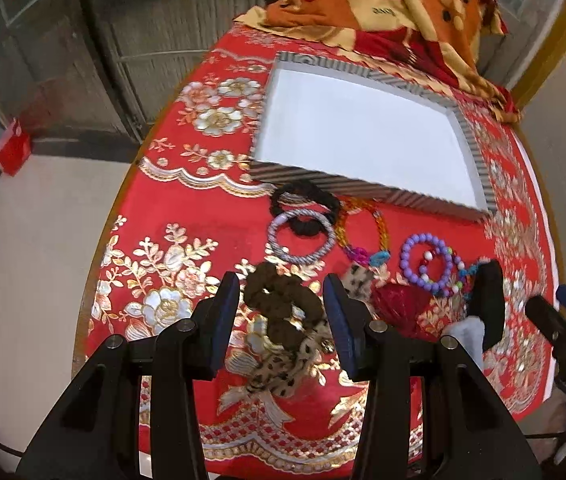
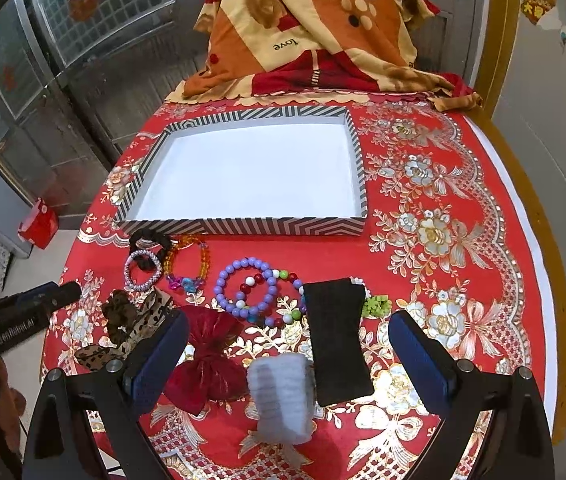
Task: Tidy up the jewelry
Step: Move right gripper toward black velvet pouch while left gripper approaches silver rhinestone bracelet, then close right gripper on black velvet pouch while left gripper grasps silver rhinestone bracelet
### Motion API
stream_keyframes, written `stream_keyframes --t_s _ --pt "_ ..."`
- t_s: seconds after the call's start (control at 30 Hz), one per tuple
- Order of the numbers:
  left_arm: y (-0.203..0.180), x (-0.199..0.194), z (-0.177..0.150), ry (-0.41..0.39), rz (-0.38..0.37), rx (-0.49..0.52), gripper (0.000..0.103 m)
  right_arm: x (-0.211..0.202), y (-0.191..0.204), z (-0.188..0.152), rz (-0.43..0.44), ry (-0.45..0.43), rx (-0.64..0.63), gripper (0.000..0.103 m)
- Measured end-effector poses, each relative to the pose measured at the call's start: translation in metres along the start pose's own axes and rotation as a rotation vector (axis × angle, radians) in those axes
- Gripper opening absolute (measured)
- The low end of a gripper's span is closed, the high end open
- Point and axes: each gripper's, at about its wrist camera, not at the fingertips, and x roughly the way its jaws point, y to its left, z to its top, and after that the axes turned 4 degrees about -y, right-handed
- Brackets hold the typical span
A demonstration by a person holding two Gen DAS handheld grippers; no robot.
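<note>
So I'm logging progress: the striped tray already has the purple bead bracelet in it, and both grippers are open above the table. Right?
Not quite. The striped tray is empty; the purple bead bracelet lies on the tablecloth in front of it, as the right wrist view shows. The left gripper and right gripper are open.

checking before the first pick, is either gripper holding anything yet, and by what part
Nothing is held. The left gripper stands open above the brown scrunchie, and the right gripper stands open over the red pouch and black band.

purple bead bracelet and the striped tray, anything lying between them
Nothing: in the right wrist view only bare red tablecloth separates the purple bead bracelet from the striped tray.
</note>
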Motion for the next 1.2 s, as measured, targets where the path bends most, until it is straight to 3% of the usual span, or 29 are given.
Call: stream_keyframes --t_s 0.3,0.4,0.53,0.63,1.2 --pt "0.043 0.023 0.020 0.046 -0.034 -0.105 0.043 0.011 -0.029 -0.001 0.030 0.000 0.012 0.099" --pt "0.041 0.034 0.026 0.062 -0.043 -0.071 0.043 0.014 -0.035 -0.002 0.019 -0.003 -0.014 0.099" --pt "0.041 0.056 0.032 0.114 -0.098 -0.060 0.043 0.025 -0.042 -0.007 0.024 0.025 -0.031 0.087" --pt "0.039 0.066 0.035 0.125 -0.085 -0.037 0.043 0.035 -0.047 -0.012 0.041 0.060 -0.015 0.082" --pt "0.000 0.117 0.041 0.205 -0.036 0.131 0.042 0.065 -0.056 -0.017 0.084 0.147 0.017 0.080"
